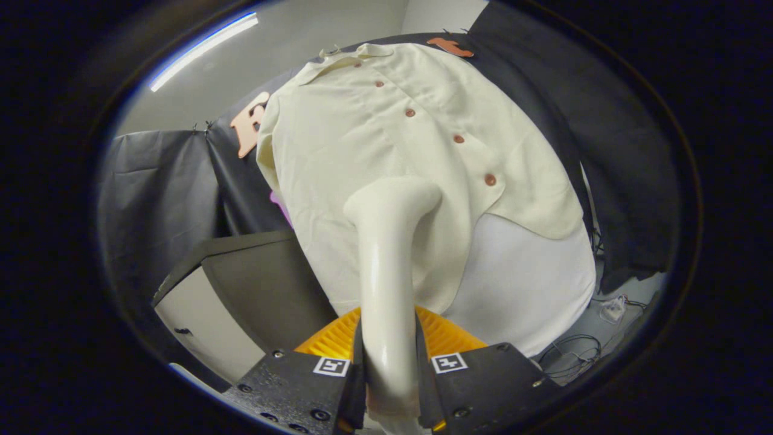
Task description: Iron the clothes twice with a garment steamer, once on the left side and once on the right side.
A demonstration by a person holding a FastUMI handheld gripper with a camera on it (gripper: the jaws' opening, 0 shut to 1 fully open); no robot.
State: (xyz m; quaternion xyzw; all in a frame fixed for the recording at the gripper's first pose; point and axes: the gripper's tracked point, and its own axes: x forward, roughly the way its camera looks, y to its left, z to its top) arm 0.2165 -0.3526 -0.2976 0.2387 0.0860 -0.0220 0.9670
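Your gripper (389,386) closed on the cream handle of the garment steamer (386,272) — both fingers pressing its sides, the steamer head against the cream button shirt (374,151), shirt hanging on a white board (525,284) — dark cabinet (253,284) beside it.

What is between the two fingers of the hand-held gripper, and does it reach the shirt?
In the gripper view, the garment steamer handle sits clamped between the hand-held gripper fingers; its head meets the cream shirt.
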